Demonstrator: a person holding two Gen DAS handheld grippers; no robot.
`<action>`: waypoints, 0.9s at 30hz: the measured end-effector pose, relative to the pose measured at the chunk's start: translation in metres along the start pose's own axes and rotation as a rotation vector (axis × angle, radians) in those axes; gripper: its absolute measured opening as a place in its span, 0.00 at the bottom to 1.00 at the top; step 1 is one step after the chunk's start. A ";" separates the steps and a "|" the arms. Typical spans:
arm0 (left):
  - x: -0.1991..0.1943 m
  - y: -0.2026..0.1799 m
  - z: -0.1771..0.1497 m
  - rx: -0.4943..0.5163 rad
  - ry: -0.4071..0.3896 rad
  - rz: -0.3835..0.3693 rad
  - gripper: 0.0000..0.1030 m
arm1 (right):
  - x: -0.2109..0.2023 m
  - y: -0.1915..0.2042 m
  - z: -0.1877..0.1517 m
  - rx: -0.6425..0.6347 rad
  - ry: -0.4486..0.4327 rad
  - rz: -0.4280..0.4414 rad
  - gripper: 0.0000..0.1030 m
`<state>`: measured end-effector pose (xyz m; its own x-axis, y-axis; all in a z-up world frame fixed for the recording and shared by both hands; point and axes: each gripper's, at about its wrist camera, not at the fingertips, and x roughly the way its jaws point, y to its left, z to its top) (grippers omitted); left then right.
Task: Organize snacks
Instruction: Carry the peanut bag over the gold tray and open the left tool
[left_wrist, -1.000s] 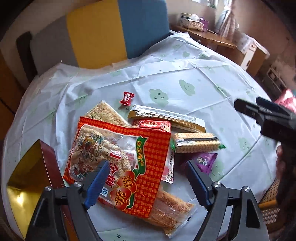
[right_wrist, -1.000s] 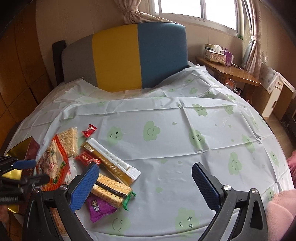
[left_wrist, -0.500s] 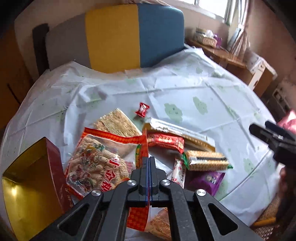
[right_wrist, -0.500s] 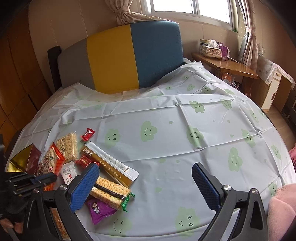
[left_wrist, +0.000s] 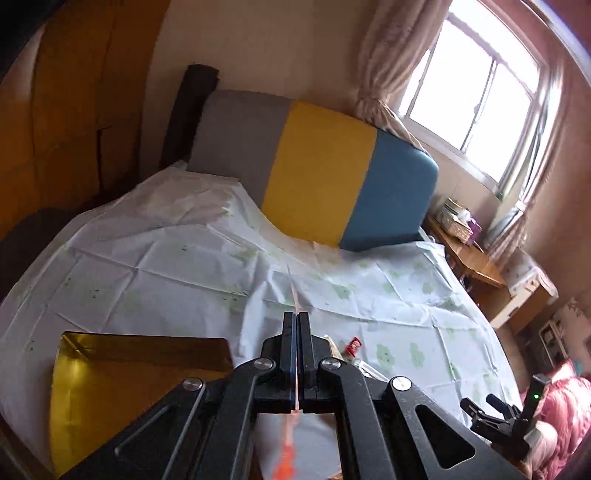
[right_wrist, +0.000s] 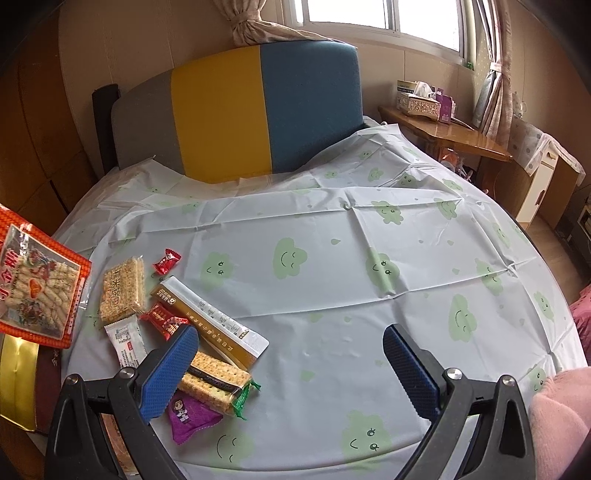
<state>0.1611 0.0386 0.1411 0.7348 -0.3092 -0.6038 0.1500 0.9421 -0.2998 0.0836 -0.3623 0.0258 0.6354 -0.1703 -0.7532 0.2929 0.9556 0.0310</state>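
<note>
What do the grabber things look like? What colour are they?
Both are black frames with silver bolts. The right gripper has two fingers with bumpy blue pads. The left gripper has the same black links; its blue pads barely show. A fluffy pink sleeve sits beside the right one.

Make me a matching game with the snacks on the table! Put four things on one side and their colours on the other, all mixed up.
Things:
1. big snack bag lifted at the left
2. small wrapped candy
3. pouch near the table edge
4. open box

Colours:
A. purple
B. gold inside
C. red, with a clear window
D. red, twisted ends

Pairs: 1-C, 2-D, 3-A, 4-B
</note>
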 end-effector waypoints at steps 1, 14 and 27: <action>-0.005 0.010 0.000 -0.019 -0.009 0.020 0.00 | 0.000 0.000 0.000 0.000 -0.001 -0.003 0.99; -0.038 0.142 -0.044 -0.200 -0.001 0.425 0.01 | 0.000 0.004 -0.004 -0.014 0.006 -0.026 0.99; 0.002 0.082 -0.129 0.025 0.162 0.330 0.10 | 0.000 0.024 -0.011 -0.093 0.014 0.032 0.98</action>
<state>0.0897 0.0984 0.0195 0.6327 -0.0030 -0.7744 -0.0596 0.9968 -0.0526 0.0827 -0.3365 0.0194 0.6332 -0.1364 -0.7618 0.2047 0.9788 -0.0050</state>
